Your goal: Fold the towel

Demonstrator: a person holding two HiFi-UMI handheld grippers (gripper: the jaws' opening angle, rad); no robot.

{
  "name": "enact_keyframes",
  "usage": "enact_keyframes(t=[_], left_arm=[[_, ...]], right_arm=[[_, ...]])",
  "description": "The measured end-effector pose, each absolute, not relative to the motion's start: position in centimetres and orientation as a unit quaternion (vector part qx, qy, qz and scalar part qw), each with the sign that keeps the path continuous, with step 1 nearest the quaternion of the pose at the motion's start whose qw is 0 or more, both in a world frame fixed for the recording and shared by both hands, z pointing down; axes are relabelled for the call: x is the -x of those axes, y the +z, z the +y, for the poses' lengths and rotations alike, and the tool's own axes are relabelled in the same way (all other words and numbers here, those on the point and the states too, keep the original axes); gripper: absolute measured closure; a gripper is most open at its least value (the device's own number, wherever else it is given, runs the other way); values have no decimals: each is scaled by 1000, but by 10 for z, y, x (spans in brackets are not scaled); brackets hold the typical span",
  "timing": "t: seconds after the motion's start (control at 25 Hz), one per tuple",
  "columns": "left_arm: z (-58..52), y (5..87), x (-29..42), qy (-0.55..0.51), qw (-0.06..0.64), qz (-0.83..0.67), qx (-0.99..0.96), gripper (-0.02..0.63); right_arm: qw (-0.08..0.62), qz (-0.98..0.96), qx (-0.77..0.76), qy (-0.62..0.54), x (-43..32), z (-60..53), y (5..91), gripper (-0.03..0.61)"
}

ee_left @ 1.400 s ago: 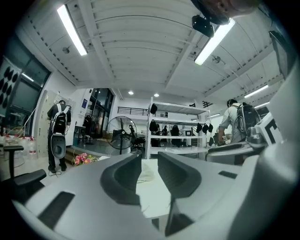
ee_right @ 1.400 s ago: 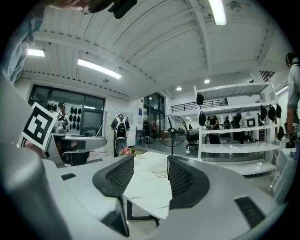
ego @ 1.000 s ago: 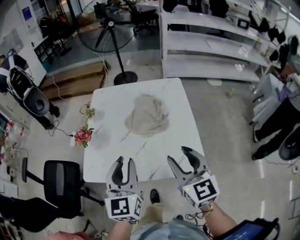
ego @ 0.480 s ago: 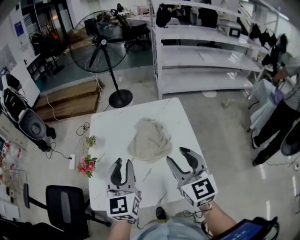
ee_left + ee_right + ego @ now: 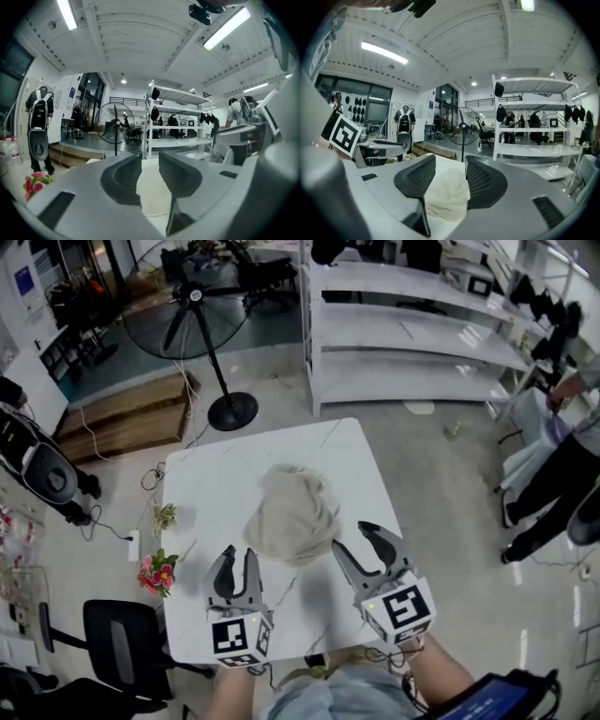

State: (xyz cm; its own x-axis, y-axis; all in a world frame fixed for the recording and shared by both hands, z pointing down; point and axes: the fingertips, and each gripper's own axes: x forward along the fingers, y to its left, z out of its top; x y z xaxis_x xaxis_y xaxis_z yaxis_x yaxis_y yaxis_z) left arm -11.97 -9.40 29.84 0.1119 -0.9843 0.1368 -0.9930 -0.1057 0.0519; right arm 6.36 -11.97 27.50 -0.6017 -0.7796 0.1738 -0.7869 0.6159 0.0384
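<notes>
A crumpled beige towel (image 5: 291,512) lies in a heap near the middle of the white marble table (image 5: 216,493). Both grippers hover over the table's near part, just short of the towel and apart from it. My left gripper (image 5: 234,559) has its jaws a narrow gap apart with nothing between them; in the left gripper view the left gripper (image 5: 150,161) frames the towel (image 5: 152,199) beyond. My right gripper (image 5: 356,538) stands wide open; its jaws have just been closing slightly, and nothing is between them. In the right gripper view the towel (image 5: 445,194) lies past the right gripper (image 5: 450,171).
A standing fan (image 5: 192,306) and a wooden pallet (image 5: 122,413) are beyond the table's far left. White shelving (image 5: 422,334) stands behind. Flowers (image 5: 157,573) and a black office chair (image 5: 112,638) sit on the floor at left. A person (image 5: 553,484) stands at right.
Both grippers have moved forward from the table's near edge toward the towel. The towel has not moved.
</notes>
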Motion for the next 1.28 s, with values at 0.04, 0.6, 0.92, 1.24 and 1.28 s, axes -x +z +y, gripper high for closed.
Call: enact_keyframes(t=[0.04, 0.6, 0.92, 1.24, 1.28], left_arm=[[-99, 306, 122, 37, 70, -667, -740, 497], [-139, 414, 139, 111, 137, -678, -714, 456], [-152, 479, 156, 153, 185, -682, -690, 446], [-161, 508, 158, 231, 213, -678, -664, 443], [-162, 512, 159, 242, 223, -679, -657, 445]], right_arm=[[89, -895, -436, 25, -64, -126, 279, 367], [168, -897, -392, 113, -64, -175, 404, 367], [228, -875, -383, 188, -64, -170, 483, 360], [279, -855, -389, 200, -59, -173, 510, 354], [284, -854, -389, 198, -59, -173, 511, 354]])
